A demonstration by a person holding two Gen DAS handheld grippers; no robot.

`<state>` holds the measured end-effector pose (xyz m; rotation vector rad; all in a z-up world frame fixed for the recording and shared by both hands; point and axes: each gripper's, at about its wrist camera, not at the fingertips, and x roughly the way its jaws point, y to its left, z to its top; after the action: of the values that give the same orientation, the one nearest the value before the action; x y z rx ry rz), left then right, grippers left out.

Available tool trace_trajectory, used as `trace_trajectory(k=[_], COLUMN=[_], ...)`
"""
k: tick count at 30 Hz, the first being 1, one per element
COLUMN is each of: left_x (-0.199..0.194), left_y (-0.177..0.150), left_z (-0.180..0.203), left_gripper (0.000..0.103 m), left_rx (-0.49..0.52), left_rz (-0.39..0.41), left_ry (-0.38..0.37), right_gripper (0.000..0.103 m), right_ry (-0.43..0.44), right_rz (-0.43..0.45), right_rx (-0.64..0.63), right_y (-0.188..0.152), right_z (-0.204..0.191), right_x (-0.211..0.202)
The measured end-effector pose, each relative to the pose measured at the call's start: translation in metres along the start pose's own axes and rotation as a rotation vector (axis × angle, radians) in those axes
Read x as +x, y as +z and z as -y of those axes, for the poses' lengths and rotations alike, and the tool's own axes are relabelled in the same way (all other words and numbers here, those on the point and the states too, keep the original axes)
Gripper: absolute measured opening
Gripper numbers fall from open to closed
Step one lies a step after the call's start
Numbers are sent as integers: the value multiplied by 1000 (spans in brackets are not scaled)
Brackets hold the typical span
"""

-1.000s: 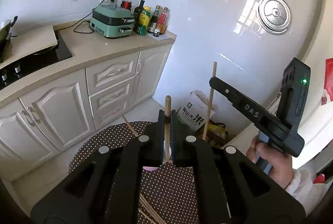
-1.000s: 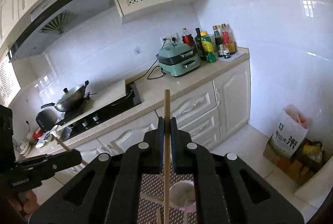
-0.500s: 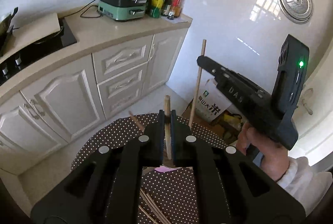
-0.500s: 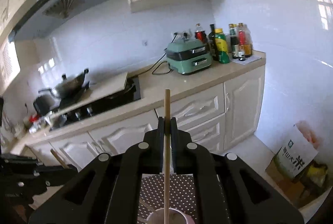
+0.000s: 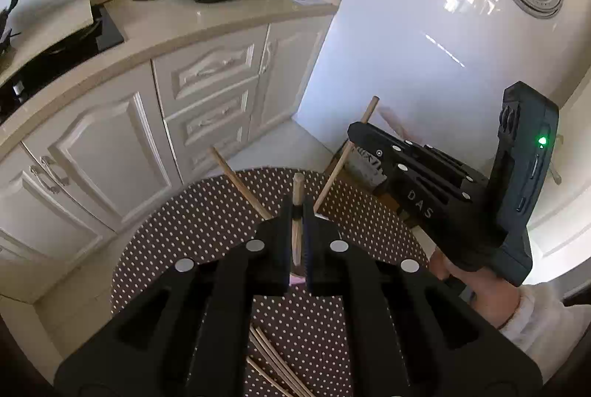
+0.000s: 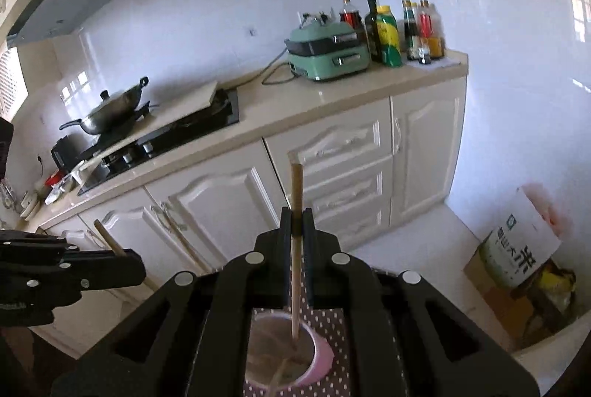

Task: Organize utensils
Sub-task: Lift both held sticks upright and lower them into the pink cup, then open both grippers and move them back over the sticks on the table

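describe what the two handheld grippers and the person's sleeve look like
Both are matte black plastic two-finger grippers with round silver screw heads. The left gripper shows only its flat fingers. The right gripper bears white "DAS" lettering and a boxy rear block with a lit green light. A fluffy white sleeve covers the wrist.

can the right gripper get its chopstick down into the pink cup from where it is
Probably yes: the right gripper is shut on a chopstick whose lower end already sits inside the pink cup rim, nothing between.

left gripper (image 5: 295,208): clamped, pitched down | right gripper (image 6: 296,223): clamped, pitched down
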<state>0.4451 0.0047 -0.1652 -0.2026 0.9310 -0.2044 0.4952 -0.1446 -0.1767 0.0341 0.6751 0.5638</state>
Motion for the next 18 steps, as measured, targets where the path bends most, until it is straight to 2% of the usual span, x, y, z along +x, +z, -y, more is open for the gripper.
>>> trace_trajectory(k=[2, 8, 12, 14, 17, 18], left_x=[5, 4, -2, -5, -17, -22], left_y=[-4, -9, -12, -14, -18, -20], left_z=[1, 1, 2, 2, -1, -1], left_gripper=[5, 6, 8, 19, 56, 56], left_rx=[-5, -31, -29, -26, -57, -60], left_rz=[-33, -50, -39, -39, 3, 17], left_ry=[-16, -31, 6, 1, 0, -8], right_gripper=[5, 5, 8, 8, 9, 10], right_ry=[0, -12, -18, -18, -22, -25], right_rz=[-23, -51, -72, -77, -87, -87], right_rx=[35, 67, 82, 85, 89, 93], right_y=[-7, -15, -19, -21, -25, -26], right_z=[3, 2, -2, -6, -13, -14], right_x=[-3, -12, -20, -25, -34, -37])
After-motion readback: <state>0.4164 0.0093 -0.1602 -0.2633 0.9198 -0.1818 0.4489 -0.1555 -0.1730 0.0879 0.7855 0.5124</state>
